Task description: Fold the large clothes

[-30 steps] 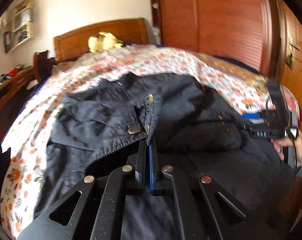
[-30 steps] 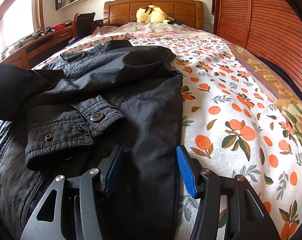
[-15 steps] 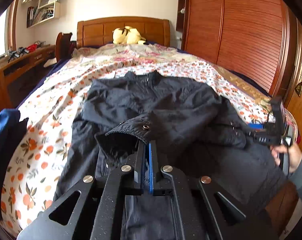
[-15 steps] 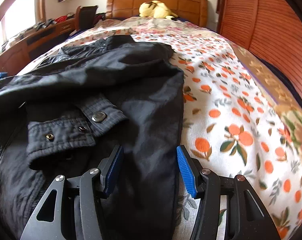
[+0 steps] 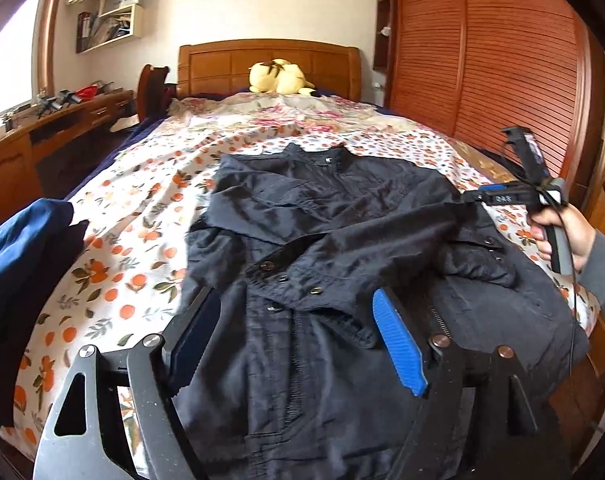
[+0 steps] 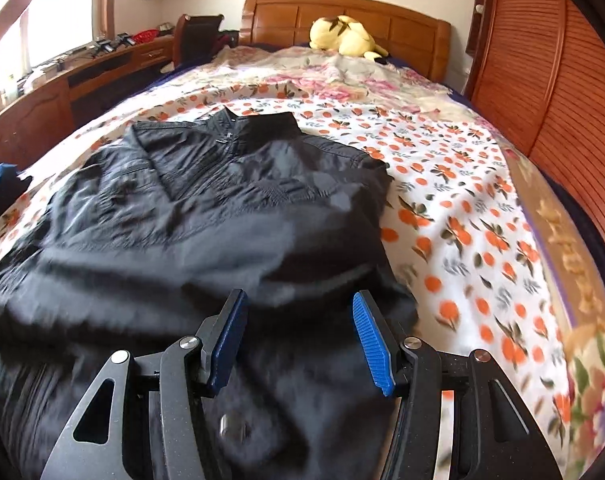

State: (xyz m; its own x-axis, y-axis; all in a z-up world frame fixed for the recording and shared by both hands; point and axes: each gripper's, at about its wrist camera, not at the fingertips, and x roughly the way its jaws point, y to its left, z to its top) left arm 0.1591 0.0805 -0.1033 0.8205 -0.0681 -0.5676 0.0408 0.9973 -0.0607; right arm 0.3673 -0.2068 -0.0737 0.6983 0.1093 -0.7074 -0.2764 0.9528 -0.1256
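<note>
Released a moment ago, the snap-buttoned cuff (image 5: 286, 280) that the left gripper (image 5: 298, 336) had been pinching now lies across the chest of the large black nylon jacket (image 5: 342, 240); that gripper's jaws have just been opening and stand spread above the cloth, with nothing pressed between the pads. Over the jacket's right side the right gripper (image 6: 298, 340) has lifted, its jaws parted about halfway and empty.

On the orange-flower-printed bedsheet (image 6: 442, 184) the jacket lies front up, collar (image 6: 258, 128) toward the wooden headboard (image 6: 342, 16) and hem toward the foot of the bed. Both sleeves appear folded in over the front.

With the sleeves in, the next step is likely a fold along the body's length. To do it well, each gripper should take one hem corner, catching all layers of the slippery fabric. Both should then rise evenly and carry the hem toward the collar, so the sleeves stay tucked. A grip on only the top layer would probably drag the cuff out of place. Smoothing the bunched cloth beside the cuff first would give a flatter fold.
</note>
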